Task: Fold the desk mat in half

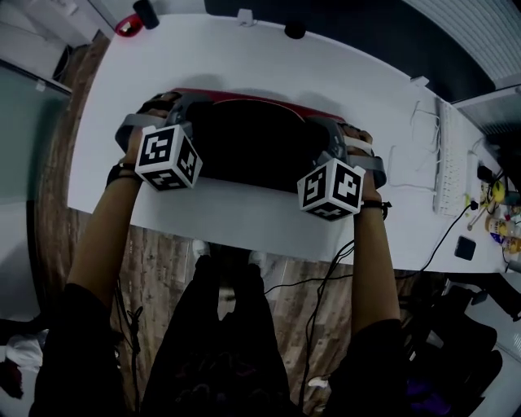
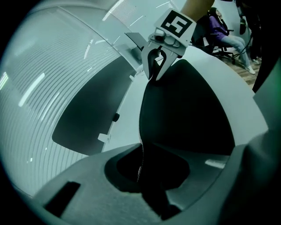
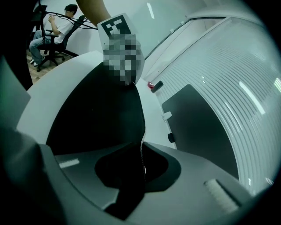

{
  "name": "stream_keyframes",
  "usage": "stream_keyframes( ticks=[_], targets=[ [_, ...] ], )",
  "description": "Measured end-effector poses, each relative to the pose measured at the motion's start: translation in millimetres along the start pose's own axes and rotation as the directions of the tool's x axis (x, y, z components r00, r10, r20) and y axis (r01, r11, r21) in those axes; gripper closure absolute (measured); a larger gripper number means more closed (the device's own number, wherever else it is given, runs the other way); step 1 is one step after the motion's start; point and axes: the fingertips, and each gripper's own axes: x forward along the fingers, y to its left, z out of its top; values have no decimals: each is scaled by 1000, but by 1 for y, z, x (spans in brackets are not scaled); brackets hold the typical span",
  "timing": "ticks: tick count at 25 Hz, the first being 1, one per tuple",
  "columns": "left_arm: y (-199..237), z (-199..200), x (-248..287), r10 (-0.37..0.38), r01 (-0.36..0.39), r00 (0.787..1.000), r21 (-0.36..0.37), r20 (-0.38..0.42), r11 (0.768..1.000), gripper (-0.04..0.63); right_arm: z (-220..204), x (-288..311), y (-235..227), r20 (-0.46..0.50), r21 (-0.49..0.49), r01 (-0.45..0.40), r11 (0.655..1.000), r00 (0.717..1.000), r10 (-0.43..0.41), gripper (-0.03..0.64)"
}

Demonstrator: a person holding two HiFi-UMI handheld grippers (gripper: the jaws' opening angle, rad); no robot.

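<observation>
The desk mat [image 1: 244,138] is black with a red side showing along its far edge [image 1: 252,97]. It lies on the white table [image 1: 269,57], with its near edge lifted. My left gripper [image 1: 172,106] is shut on the mat's left corner, and my right gripper [image 1: 338,132] is shut on the right corner. In the left gripper view the thin mat edge [image 2: 141,145] runs into my left gripper [image 2: 142,173], and the right gripper [image 2: 159,61] pinches the mat's other end. In the right gripper view the mat [image 3: 101,118] is clamped in my right gripper [image 3: 142,169].
A black cylinder [image 1: 146,14] and a red ring [image 1: 126,26] stand at the table's far left, and a dark round knob [image 1: 295,31] at the far edge. A white power strip with cables [image 1: 446,163] lies right. A seated person [image 3: 57,26] is in the background.
</observation>
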Motion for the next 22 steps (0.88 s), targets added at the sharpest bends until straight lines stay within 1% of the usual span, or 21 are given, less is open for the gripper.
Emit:
stream_keyframes(
  ticks=[4,6,11,14,18,22],
  targets=[
    [-2,-13,26,-58,58,998,-20,-8,998,558,-8,27,0,-21,-5,-57,998,998,57,564],
    [-3,-17,37,-78,78,997,-24,-13,997,558,-11,37,1,-31,0,-70,998,997,70,565],
    [-3,-22,52,-111,111,993,3,-26,994,551,-16,53,5,-38,-7,-94,996,995,94,561],
    [-3,-23,56,-119,119,993,15,-23,993,543,-19,57,7,-43,-8,-97,995,994,96,557],
    [-2,-25,60,-117,117,993,-7,-12,993,528,-21,62,7,-53,-14,-86,996,995,85,543],
    [2,-25,62,-92,92,996,-38,-8,995,504,-24,64,0,-55,-10,-33,999,998,33,483]
  ],
)
